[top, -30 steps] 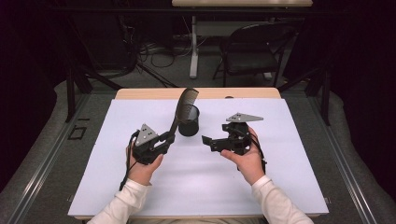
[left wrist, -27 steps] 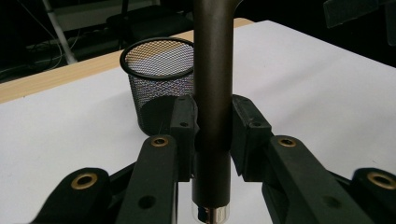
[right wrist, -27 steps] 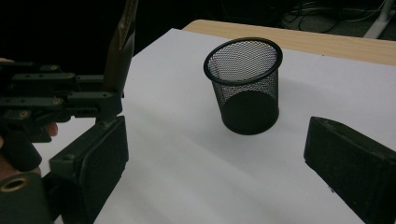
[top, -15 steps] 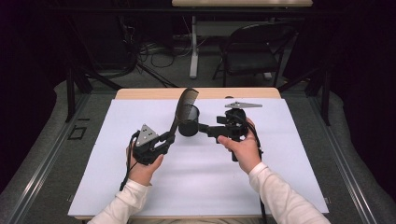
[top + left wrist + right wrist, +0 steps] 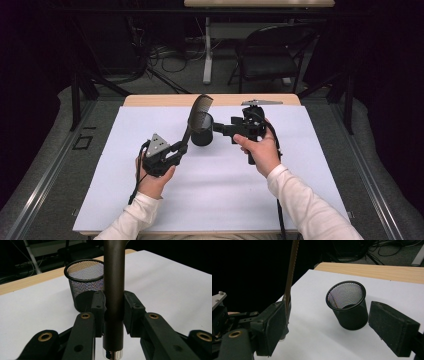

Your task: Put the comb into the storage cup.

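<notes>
A black mesh cup (image 5: pixel 201 132) stands upright on the white sheet (image 5: pixel 215 195), towards the back. My left gripper (image 5: pixel 179 150) is shut on the handle of a dark comb (image 5: pixel 199 112), whose toothed head slants up over the cup's left rim. The left gripper view shows the handle (image 5: pixel 113 285) clamped between both pads, with the cup (image 5: pixel 85 282) just behind. My right gripper (image 5: pixel 222 127) points left at the cup's right side. Its jaws have just been closing but are still wide, and its view shows the cup (image 5: pixel 348 307) ahead between them, untouched.
A strip of wooden tabletop (image 5: pixel 150 100) runs along the far edge of the sheet. Beyond the table stand a dark chair (image 5: pixel 270 60) and a white table leg with cables on the floor. Bare sheet lies in front of both hands.
My right gripper has moved up and away from the person and turned towards the cup, ending beside its right side. The left gripper and comb have stayed where they were.
</notes>
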The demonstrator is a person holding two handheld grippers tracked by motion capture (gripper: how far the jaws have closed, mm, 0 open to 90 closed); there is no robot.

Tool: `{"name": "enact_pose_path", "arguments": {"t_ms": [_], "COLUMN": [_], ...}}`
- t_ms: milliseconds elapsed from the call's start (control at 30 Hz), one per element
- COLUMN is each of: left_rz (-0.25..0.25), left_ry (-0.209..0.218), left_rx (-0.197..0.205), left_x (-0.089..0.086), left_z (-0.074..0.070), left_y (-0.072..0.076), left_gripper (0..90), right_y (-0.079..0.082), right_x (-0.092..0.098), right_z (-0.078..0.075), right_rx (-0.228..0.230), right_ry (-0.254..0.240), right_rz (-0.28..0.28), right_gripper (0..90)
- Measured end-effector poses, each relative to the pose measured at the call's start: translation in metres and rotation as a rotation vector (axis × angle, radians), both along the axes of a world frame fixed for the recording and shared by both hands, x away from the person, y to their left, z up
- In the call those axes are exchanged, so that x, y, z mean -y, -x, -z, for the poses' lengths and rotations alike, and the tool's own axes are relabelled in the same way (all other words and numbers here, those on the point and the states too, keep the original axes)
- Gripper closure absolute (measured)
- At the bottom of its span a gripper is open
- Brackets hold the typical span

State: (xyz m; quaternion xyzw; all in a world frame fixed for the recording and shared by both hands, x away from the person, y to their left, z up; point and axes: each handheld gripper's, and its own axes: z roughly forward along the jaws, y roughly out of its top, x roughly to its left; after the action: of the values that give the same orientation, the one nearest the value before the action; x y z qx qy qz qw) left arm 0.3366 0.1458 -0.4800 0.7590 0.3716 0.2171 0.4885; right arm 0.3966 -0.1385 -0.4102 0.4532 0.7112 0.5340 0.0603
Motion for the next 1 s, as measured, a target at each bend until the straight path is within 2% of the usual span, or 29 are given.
{"name": "enact_pose_path", "arguments": {"t_ms": [167,567,767,933,1000], "left_rz": [0.000,0.009,0.012,0.014,0.015], "left_ry": [-0.002,-0.009,-0.008,-0.007,-0.007], "left_rx": [-0.002,0.000,-0.001,0.001,0.001], "left_x": [0.001,0.003,0.005,0.006,0.006], "left_z": [0.000,0.002,0.003,0.003,0.003], "left_y": [0.000,0.001,0.001,0.002,0.002], "left_gripper": [72.6,72.6,72.6,72.6,72.6], "right_y": [-0.005,-0.012,-0.013,-0.013,-0.013], "right_x": [0.001,0.002,0.000,-0.004,-0.005], "right_z": [-0.002,-0.005,-0.007,-0.009,-0.010], "right_rx": [-0.016,-0.021,-0.033,-0.043,-0.033], "right_ry": [-0.015,-0.038,-0.074,-0.064,-0.058], "right_rz": [-0.003,-0.002,-0.015,-0.027,-0.022], "right_gripper": [16.7,25.5,27.3,27.8,28.8]}}
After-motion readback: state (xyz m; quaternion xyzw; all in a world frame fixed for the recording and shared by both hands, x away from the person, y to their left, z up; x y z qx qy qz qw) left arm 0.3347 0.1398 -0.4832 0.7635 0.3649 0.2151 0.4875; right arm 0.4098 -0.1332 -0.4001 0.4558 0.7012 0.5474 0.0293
